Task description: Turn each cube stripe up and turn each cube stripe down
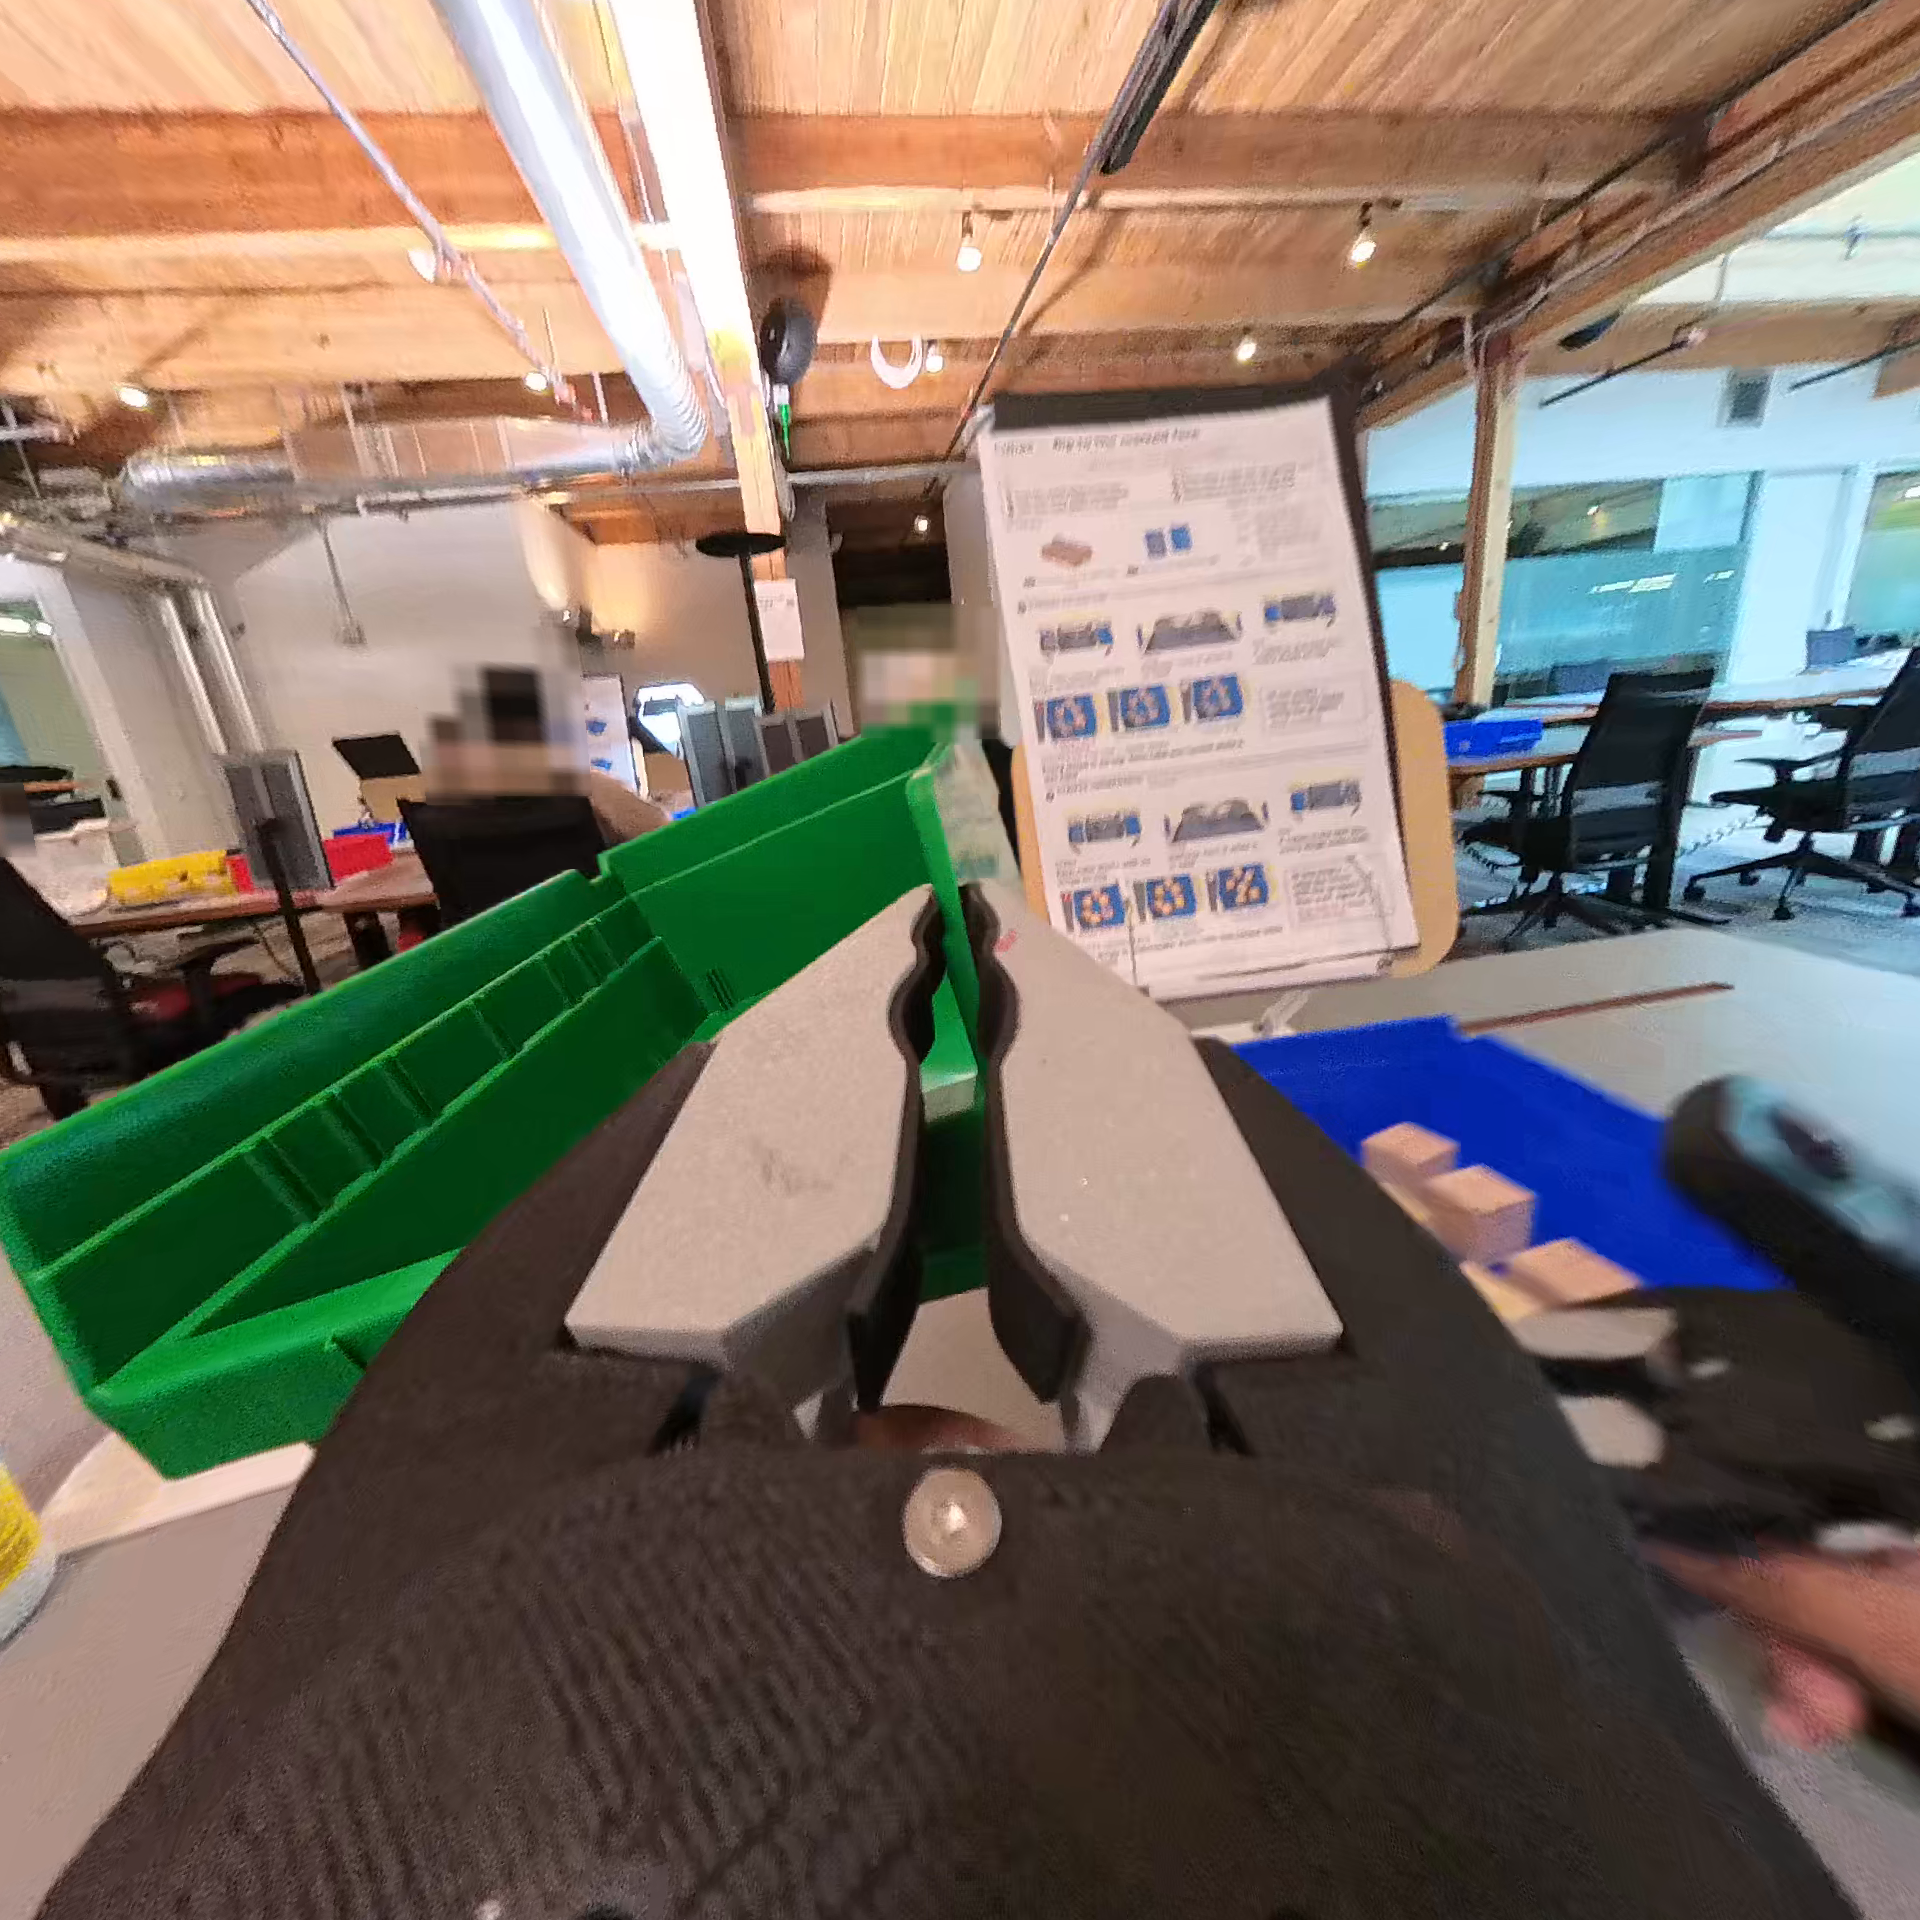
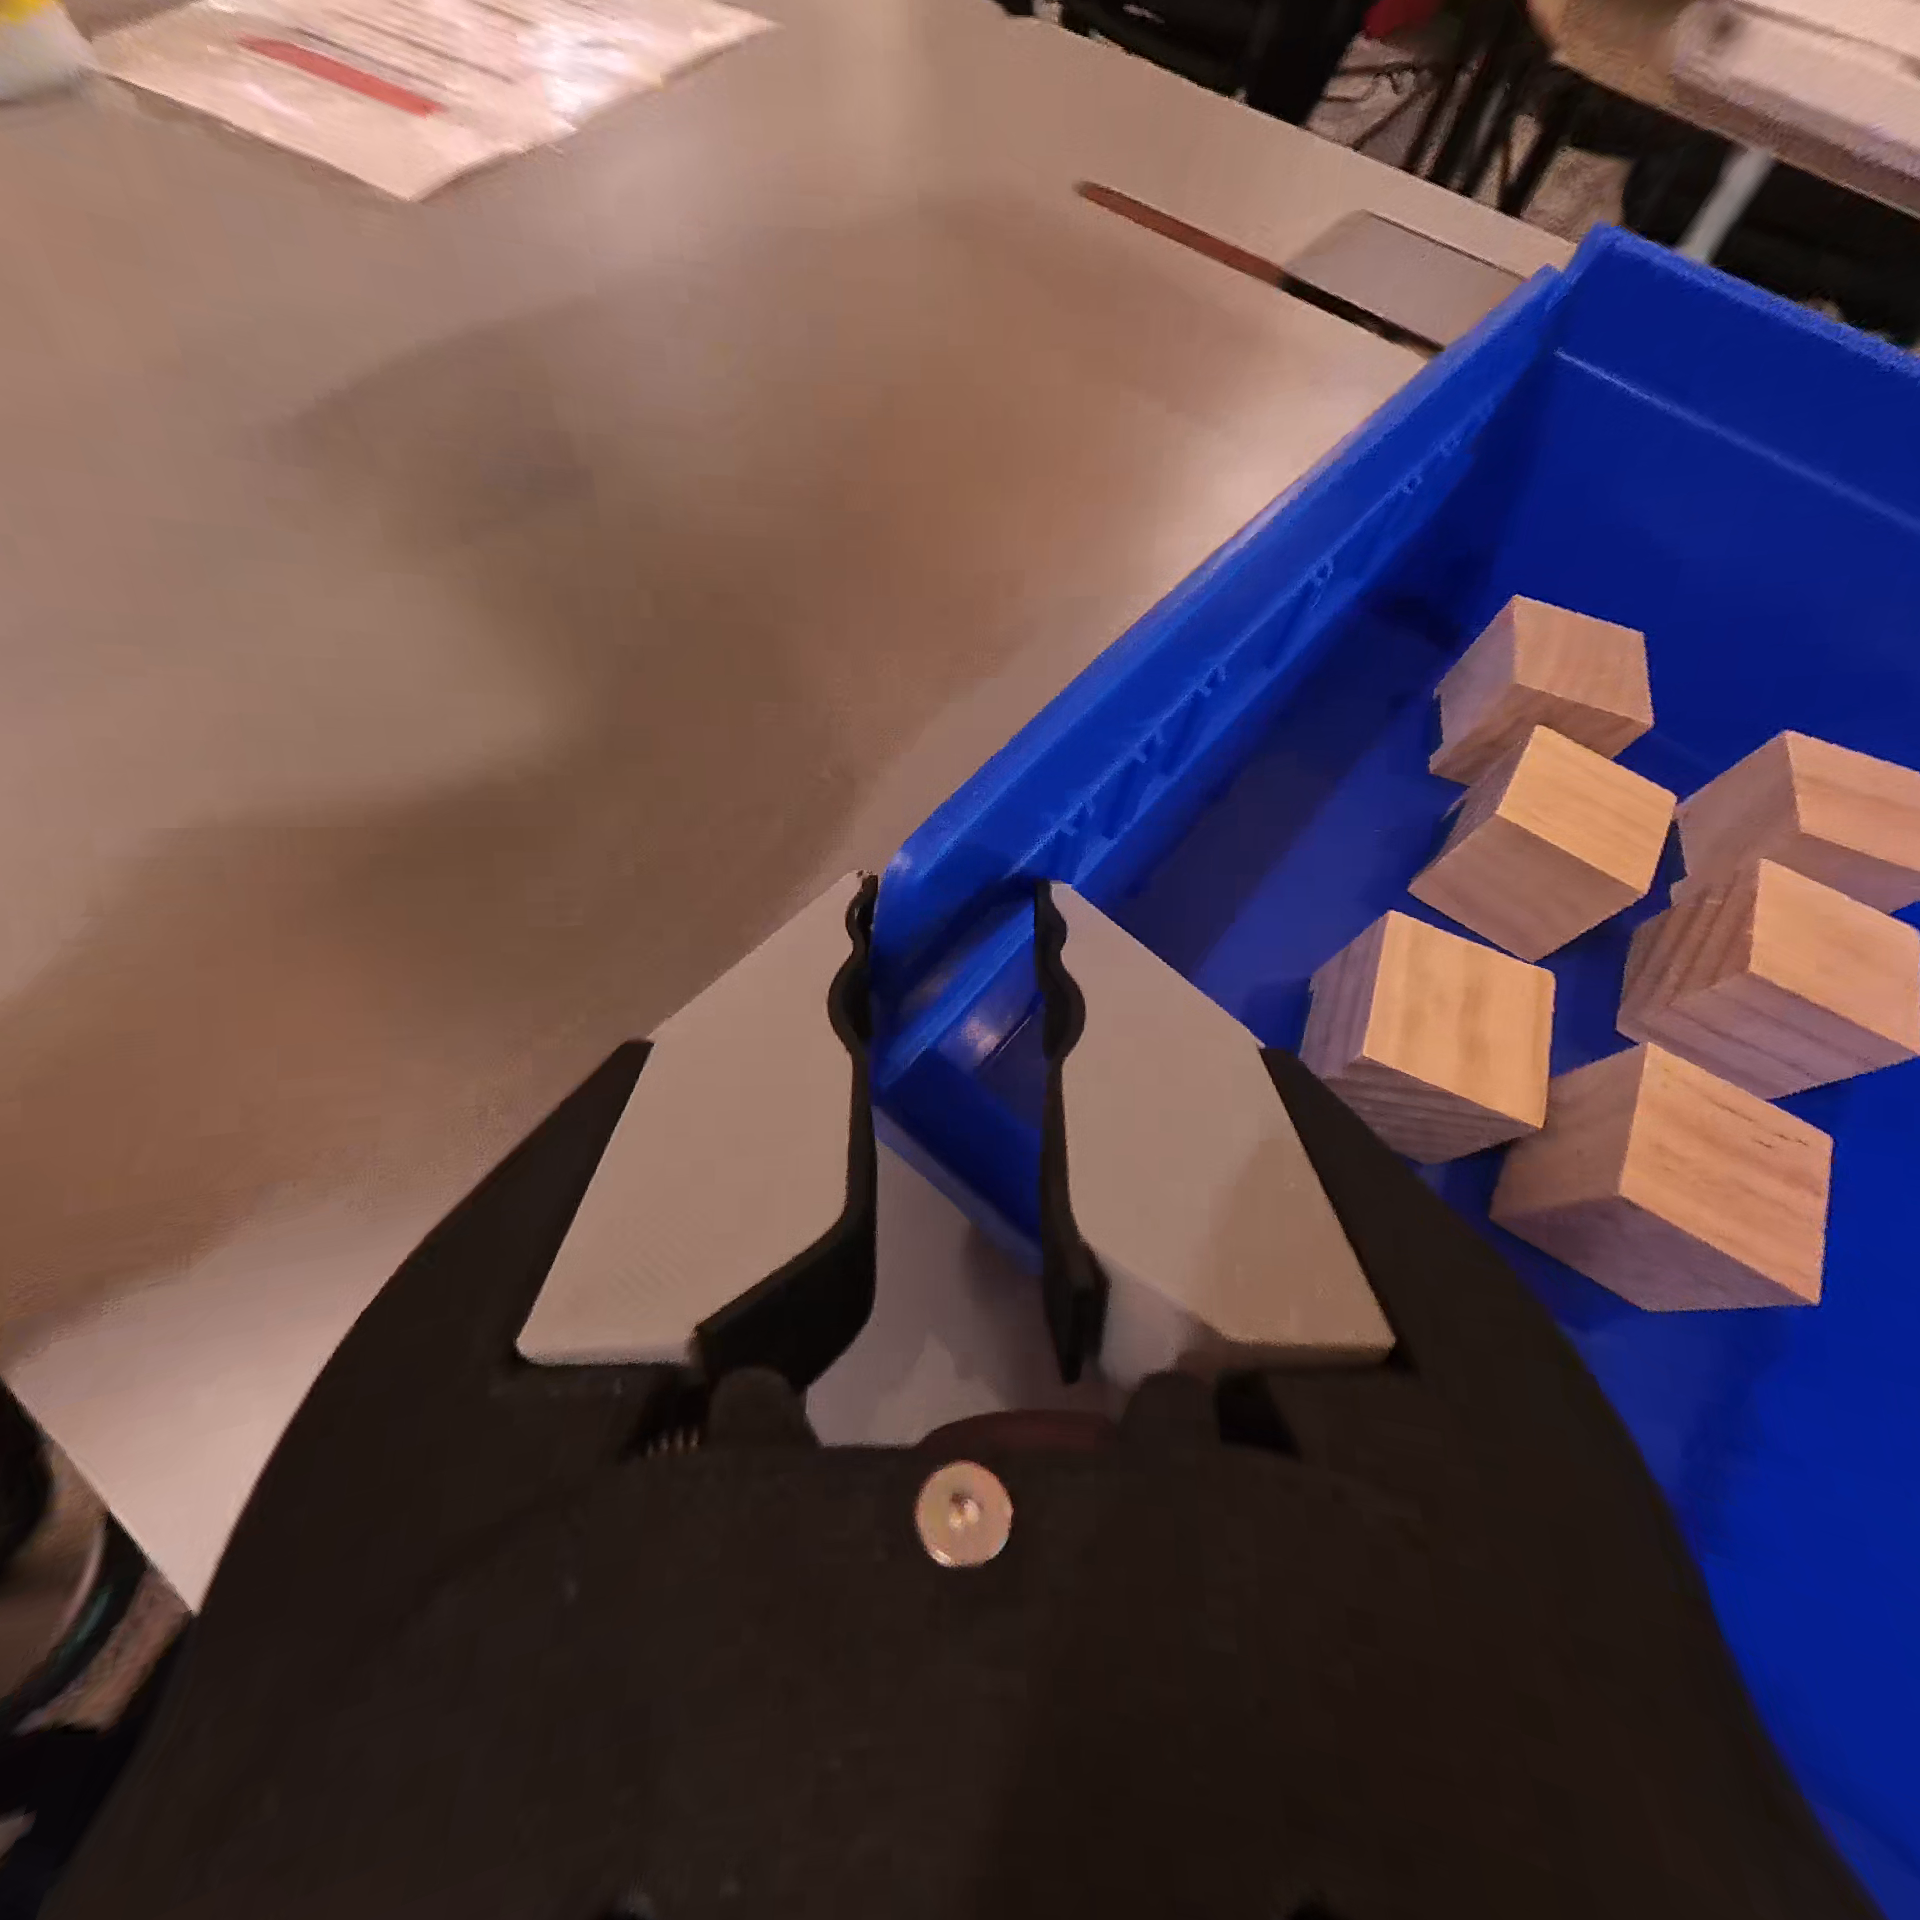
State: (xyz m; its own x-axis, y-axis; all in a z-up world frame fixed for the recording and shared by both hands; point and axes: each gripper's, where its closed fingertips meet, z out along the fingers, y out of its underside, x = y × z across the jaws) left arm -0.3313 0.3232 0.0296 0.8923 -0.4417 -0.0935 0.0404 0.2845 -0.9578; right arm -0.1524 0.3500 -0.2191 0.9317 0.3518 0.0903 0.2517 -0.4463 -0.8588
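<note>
The right claw [image 2: 951,914] grips the blue bin's [image 2: 1226,665] corner wall; wooden cubes [image 2: 1548,831] lie just right of it. The left claw [image 1: 954,914] clamps the green bin's [image 1: 416,1091] wall.

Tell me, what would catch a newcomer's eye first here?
Probably the bright blue plastic bin on the grey table, holding a cluster of plain wooden cubes. The right gripper straddles the bin's near corner. In the left wrist view, the nearly shut left gripper points at a tilted green plastic bin.
</note>
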